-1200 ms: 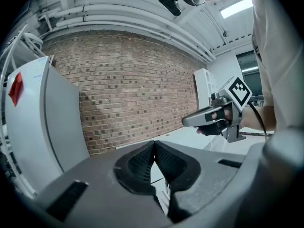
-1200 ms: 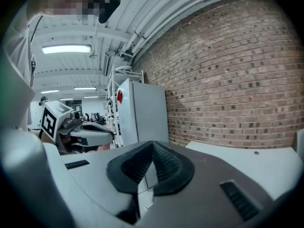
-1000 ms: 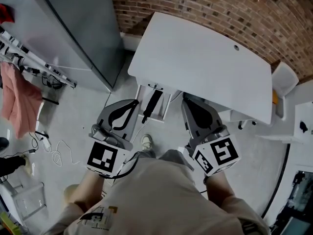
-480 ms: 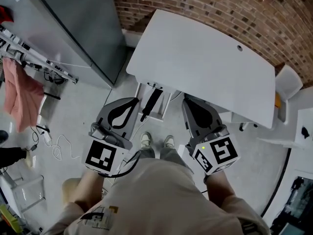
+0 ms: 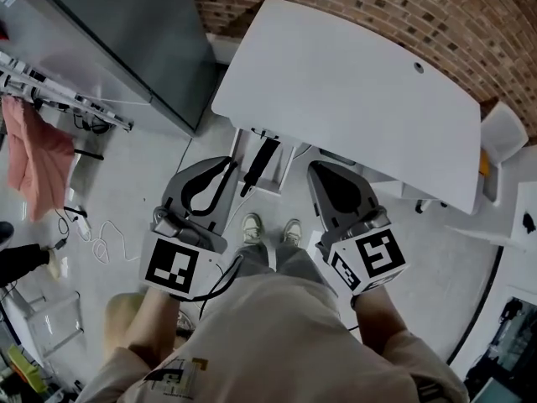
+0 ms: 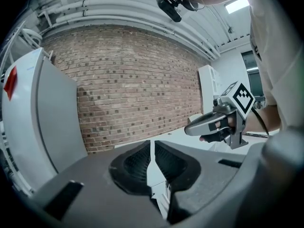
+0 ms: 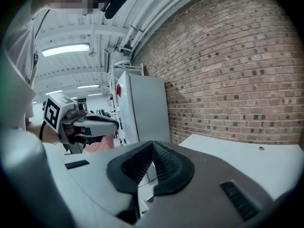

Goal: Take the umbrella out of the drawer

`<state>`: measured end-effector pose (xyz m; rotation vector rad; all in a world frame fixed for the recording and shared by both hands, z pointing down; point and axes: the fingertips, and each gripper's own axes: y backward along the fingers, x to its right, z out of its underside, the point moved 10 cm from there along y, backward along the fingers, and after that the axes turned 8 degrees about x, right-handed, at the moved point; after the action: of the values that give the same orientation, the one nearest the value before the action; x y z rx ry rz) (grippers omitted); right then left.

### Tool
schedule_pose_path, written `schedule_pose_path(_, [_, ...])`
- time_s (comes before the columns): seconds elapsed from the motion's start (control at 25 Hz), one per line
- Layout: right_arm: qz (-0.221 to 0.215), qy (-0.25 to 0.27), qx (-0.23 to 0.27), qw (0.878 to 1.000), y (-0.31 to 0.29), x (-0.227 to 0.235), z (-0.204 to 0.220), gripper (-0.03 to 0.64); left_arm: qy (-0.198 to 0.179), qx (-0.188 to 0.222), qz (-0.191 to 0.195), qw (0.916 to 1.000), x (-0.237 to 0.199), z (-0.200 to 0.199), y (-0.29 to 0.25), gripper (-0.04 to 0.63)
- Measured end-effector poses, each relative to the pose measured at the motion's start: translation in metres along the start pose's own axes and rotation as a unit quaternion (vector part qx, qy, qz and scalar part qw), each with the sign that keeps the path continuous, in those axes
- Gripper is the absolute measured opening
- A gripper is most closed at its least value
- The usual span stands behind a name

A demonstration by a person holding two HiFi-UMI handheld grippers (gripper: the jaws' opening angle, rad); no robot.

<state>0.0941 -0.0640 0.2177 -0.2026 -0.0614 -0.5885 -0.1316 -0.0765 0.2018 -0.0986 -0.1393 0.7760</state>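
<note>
well, both claws are clenched on nothing: the left claw (image 6: 152, 146) has its pads pressed together, and the right claw (image 7: 152, 146) is just the same. they hang side by side, tilted a little downward, near the drawer (image 5: 284, 168) but short of it.

just past their tips the umbrella (image 5: 258, 164) lies lengthwise in the open drawer, a slim black folded one, untouched. i'd guess it's light and fairly stiff along its shaft, with soft, somewhat slippery cloth wrapped round it. a pinch across the middle of the bundle looks safest to me, since an end grip could let it swing or slide out.

around it, the drawer walls sit close on both sides, so a claw has to open in line with that narrow slot. the white desk (image 5: 352, 91) overhangs the drawer's far end, leaving only the near part free from above. the person's shoes (image 5: 252, 225) stand just before the drawer front. a grey cabinet (image 5: 143, 40) rises to the left, with a brick wall (image 5: 377, 7) behind.
</note>
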Motion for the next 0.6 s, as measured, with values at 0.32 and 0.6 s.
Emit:
schedule_pose_path(0.32, [-0.016, 0.016, -0.007, 1.000, -0.026, 0.012, 0.031, 0.008, 0.011, -0.041, -0.008, 0.9991, -0.010, 0.044, -0.027, 0.099])
schedule_pose_path(0.6, [-0.017, -0.003, -0.028, 0.999, -0.056, 0.028, 0.076, 0.008, 0.031, -0.083, -0.021, 0.9958, -0.023, 0.102, -0.052, 0.158])
